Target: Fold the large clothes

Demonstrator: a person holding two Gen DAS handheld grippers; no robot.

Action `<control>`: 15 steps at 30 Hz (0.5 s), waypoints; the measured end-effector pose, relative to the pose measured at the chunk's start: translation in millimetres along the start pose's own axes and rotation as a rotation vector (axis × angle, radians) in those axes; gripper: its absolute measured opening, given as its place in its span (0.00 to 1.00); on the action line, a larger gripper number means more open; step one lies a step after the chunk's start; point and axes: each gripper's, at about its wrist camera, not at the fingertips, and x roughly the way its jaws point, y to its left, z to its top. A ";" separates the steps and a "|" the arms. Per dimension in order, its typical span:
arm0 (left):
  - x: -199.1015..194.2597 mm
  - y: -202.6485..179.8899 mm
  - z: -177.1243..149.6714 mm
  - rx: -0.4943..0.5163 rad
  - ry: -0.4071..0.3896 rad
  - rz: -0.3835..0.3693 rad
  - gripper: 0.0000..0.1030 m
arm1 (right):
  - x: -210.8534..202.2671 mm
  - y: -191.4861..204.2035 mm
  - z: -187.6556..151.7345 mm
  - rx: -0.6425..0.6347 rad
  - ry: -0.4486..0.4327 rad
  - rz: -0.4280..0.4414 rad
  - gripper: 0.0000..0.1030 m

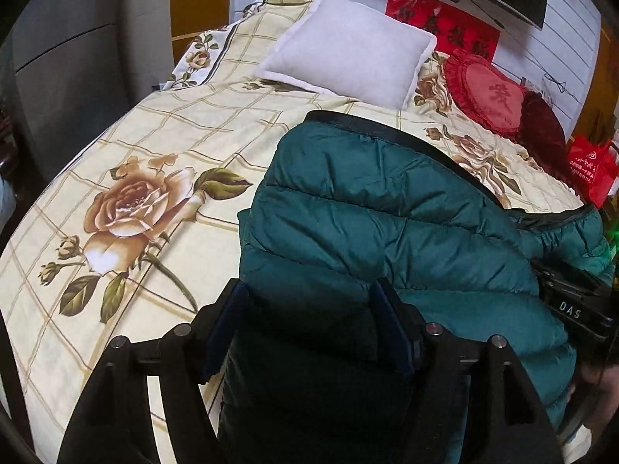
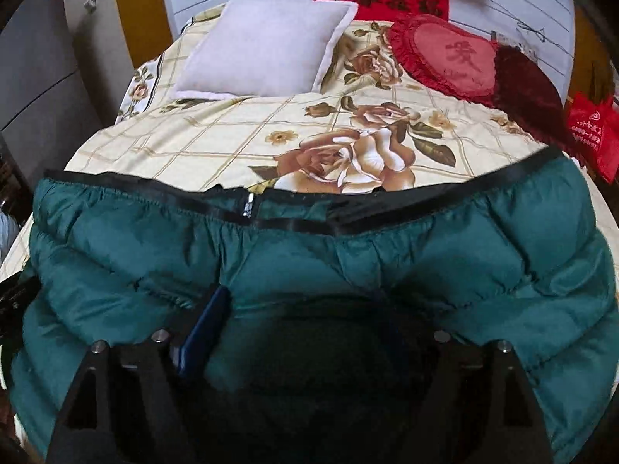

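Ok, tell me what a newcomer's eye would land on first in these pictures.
The puffy green jacket dominates, spread across the near end of the bed with its black-trimmed edge toward the pillows. Behind it, the cream bedspread printed with big roses catches the eye. At the head lie a white pillow on the left and a red heart cushion on the right.

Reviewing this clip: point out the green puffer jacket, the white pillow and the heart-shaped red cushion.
green puffer jacket (image 2: 445, 266): right wrist view, a quilted panel below the black hem.
white pillow (image 1: 348, 42): left wrist view, middle of its face.
heart-shaped red cushion (image 2: 452, 54): right wrist view, its centre by the character.
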 end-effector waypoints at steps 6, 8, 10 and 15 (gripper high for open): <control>-0.2 -0.3 -2.3 -0.012 0.009 0.008 0.75 | -25.6 9.8 4.6 0.017 -0.002 -0.025 0.80; -0.6 0.0 -2.5 -0.016 0.008 0.006 0.75 | -48.0 24.3 8.5 0.006 -0.059 0.033 0.80; -0.6 0.5 -2.8 -0.021 0.008 0.003 0.75 | -57.5 49.6 15.2 -0.059 -0.067 0.064 0.80; -0.9 0.8 -3.6 -0.021 0.007 0.003 0.75 | -30.9 97.7 32.7 -0.138 -0.013 0.075 0.79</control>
